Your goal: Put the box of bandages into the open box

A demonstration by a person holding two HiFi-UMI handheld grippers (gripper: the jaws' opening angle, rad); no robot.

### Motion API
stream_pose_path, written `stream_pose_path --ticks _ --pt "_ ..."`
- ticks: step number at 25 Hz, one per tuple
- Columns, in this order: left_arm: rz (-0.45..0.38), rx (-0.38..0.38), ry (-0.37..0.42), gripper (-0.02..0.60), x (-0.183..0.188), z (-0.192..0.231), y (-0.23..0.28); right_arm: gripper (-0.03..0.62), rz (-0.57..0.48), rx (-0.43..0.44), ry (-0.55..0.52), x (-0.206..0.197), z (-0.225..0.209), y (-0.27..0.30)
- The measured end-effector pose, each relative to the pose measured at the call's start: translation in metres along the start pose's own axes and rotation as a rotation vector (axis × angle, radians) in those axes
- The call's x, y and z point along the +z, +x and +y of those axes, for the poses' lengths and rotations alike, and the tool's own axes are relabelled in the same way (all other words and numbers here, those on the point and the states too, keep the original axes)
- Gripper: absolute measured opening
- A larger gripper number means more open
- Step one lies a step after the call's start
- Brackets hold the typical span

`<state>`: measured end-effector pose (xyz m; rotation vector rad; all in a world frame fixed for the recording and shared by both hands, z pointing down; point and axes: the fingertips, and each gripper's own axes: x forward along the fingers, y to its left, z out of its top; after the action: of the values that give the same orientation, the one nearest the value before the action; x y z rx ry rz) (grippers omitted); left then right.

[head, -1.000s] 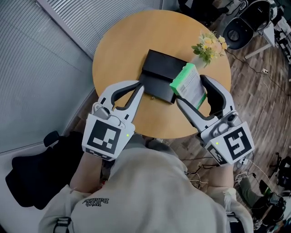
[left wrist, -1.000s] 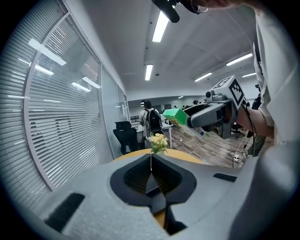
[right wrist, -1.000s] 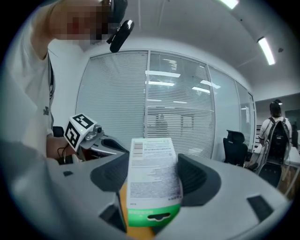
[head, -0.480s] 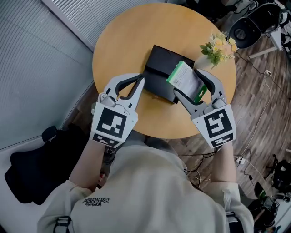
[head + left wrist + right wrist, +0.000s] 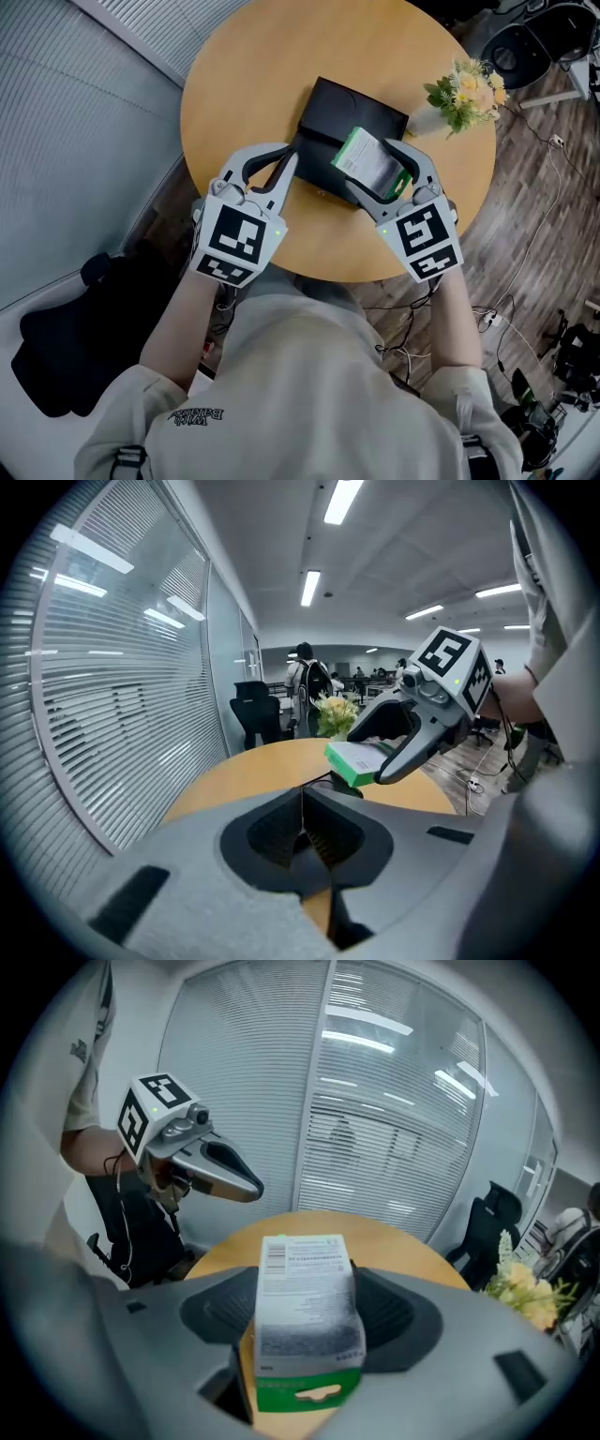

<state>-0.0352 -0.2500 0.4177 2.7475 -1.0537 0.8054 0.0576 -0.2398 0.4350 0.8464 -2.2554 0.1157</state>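
An open black box (image 5: 349,120) lies in the middle of the round wooden table (image 5: 244,84). Over its near right part hangs the green and white box of bandages (image 5: 366,161), with my right gripper (image 5: 368,169) shut on its sides. The right gripper view shows that bandage box (image 5: 305,1316) filling the space between the jaws. My left gripper (image 5: 292,165) is shut with nothing seen between its pads; its tips rest at the black box's near left edge. From the left gripper view, the bandage box (image 5: 361,759) sits just above the black box (image 5: 339,787).
A small bunch of flowers (image 5: 466,89) stands at the table's far right edge, close behind the right gripper. A glass wall with blinds (image 5: 84,131) runs along the left. A black bag (image 5: 56,347) and cables (image 5: 506,319) lie on the floor.
My right gripper has carried the bandage box left and forward, from beside the black box to over it. The left gripper has stayed at the black box's near left edge.
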Motion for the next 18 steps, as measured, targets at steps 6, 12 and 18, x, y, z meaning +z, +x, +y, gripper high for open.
stream_pose_path --ticks 6,12,18 --pt "0.083 -0.042 -0.049 0.023 -0.039 -0.001 0.023 0.314 0.096 0.046 0.026 -0.04 0.003 0.035" --pt "0.146 -0.066 -0.089 0.023 -0.069 -0.004 0.036 0.314 0.162 0.07 0.072 -0.073 0.012 0.063" --pt "0.153 -0.108 -0.106 0.023 -0.077 -0.004 0.05 0.314 0.254 0.113 0.086 -0.109 0.019 0.092"
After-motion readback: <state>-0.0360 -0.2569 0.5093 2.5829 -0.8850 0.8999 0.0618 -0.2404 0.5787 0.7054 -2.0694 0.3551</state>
